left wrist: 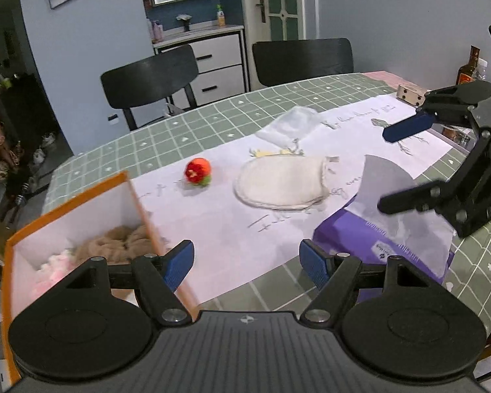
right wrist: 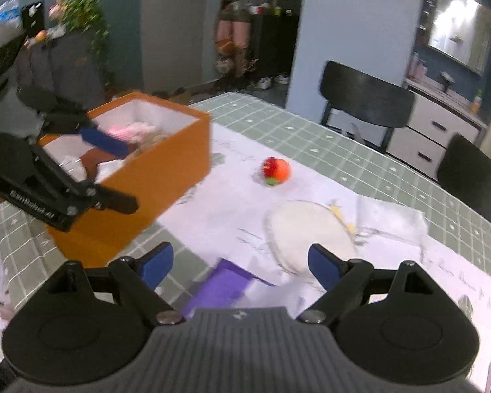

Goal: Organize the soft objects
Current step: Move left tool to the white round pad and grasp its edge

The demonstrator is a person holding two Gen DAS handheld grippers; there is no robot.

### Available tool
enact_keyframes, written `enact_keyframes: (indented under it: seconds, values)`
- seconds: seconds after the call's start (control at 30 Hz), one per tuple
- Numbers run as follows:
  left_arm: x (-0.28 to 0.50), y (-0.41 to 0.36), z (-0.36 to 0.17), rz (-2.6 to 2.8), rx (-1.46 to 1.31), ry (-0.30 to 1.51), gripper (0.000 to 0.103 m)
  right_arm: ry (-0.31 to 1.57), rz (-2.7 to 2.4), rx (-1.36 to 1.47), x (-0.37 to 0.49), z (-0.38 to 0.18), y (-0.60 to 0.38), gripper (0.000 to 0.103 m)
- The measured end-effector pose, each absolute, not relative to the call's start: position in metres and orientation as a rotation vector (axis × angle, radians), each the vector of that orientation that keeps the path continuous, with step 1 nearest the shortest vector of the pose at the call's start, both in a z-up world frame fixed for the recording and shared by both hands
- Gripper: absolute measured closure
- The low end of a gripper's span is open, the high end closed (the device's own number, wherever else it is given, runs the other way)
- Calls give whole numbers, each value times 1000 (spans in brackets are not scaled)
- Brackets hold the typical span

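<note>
On the surface (left wrist: 212,114), a round white pad (left wrist: 281,181) lies at centre, a red soft toy (left wrist: 198,172) at its 9 o'clock. Orange box (left wrist: 81,203), 8 o'clock, holds brown and pink plush. Left gripper (left wrist: 245,262) and right gripper (right wrist: 240,267): jaws apart, empty, hovering.

Bare white paper (left wrist: 226,226) lies open at frame centre before my jaws; orange box (left wrist: 81,203) blocks lower left, purple box (left wrist: 376,249) lower right.
</note>
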State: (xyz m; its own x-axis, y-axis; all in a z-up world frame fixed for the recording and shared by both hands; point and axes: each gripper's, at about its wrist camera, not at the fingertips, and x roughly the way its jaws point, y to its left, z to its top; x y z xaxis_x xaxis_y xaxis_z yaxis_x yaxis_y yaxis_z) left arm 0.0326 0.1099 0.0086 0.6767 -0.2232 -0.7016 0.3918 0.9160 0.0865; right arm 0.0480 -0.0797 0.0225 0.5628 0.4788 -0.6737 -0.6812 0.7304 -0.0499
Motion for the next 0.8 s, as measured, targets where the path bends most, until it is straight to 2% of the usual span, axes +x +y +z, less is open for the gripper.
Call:
enact_keyframes:
  seconds: [0.4, 0.8]
  values:
    - [41, 71, -3, -422, 170, 750, 17, 678, 556, -187, 62, 10, -144, 14]
    - [103, 7, 6, -501, 301, 785, 17, 638, 366, -23, 74, 20, -202, 11]
